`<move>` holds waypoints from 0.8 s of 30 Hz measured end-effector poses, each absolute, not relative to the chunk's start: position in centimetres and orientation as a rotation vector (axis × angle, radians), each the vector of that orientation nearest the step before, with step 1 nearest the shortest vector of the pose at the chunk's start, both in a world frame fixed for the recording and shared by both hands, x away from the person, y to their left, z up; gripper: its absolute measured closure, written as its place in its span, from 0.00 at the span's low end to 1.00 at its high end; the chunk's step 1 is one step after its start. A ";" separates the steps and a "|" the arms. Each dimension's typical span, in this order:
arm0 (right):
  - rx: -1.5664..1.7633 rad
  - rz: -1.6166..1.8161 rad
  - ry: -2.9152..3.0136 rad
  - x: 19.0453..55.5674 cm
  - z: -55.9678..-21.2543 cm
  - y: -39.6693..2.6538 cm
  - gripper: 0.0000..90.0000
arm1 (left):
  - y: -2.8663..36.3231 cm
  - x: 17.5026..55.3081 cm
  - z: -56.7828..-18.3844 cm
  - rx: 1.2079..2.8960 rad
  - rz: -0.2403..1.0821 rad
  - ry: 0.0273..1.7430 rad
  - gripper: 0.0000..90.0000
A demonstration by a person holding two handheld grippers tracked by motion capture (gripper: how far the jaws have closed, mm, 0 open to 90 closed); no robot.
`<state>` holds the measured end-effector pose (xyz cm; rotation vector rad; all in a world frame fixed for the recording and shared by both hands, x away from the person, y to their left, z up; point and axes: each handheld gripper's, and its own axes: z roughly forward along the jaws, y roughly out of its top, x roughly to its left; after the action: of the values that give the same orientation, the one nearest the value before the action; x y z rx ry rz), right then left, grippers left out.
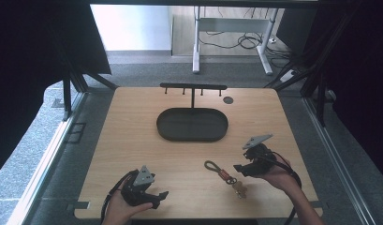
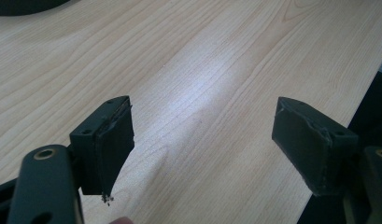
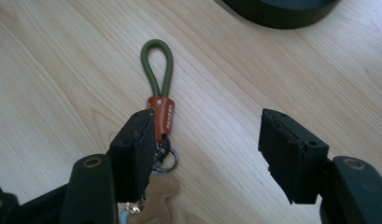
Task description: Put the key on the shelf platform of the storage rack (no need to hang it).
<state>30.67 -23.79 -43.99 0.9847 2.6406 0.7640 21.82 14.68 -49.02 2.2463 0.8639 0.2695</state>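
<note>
On the wooden worktop point(image 1: 133, 136), near its front edge and right of centre, lies a keyring point(image 1: 225, 176). It consists of an olive-green cord loop point(image 3: 157, 65), an orange-brown leather band point(image 3: 161, 113) binding the loop's base, dark metal rings point(image 3: 167, 154) below that, and a tan figure-shaped tag point(image 3: 158, 198) at the end nearest the person. The loop end points away from the person, toward the dark oval tray point(image 1: 192, 124) at the middle of the worktop.

The right gripper point(image 1: 241, 168) is held in the person's right hand point(image 1: 278, 177), just right of the keyring and tilted toward it. In the right gripper view the right gripper point(image 3: 207, 154) has its jaws partly apart, with bare worktop in the gap; one jaw stands over the rings and the lower edge of the band, and contact cannot be confirmed. Nothing is clamped between them.

The left gripper point(image 1: 157, 197) sits at the front left of the worktop in the left hand point(image 1: 119, 211), well apart from the keyring. In the left gripper view the left gripper point(image 2: 202, 140) has its jaws wide apart over bare wood, holding nothing.

Behind the tray stands a black T-shaped rack point(image 1: 193, 87) with small pegs; a small dark disc point(image 1: 228, 100) lies just right of it.
</note>
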 end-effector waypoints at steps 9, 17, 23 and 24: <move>0.937 0.686 2.713 31.0 -44.9 -21.3 0.45 | 15.2 21.8 -48.8 2.233 0.278 0.877 0.24; 0.941 0.610 2.776 31.2 -46.4 -20.0 0.49 | 15.6 21.9 -48.9 2.228 0.277 0.889 0.24; 0.957 0.541 2.812 31.5 -48.4 -18.9 0.52 | 15.8 22.0 -48.9 2.228 0.282 0.894 0.24; 0.951 0.529 2.824 31.6 -48.8 -18.6 0.52 | 15.8 22.0 -48.9 2.228 0.283 0.894 0.24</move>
<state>31.56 -18.57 -48.76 0.9506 2.8242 0.5292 22.02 15.77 -48.92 2.2283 0.8942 0.2834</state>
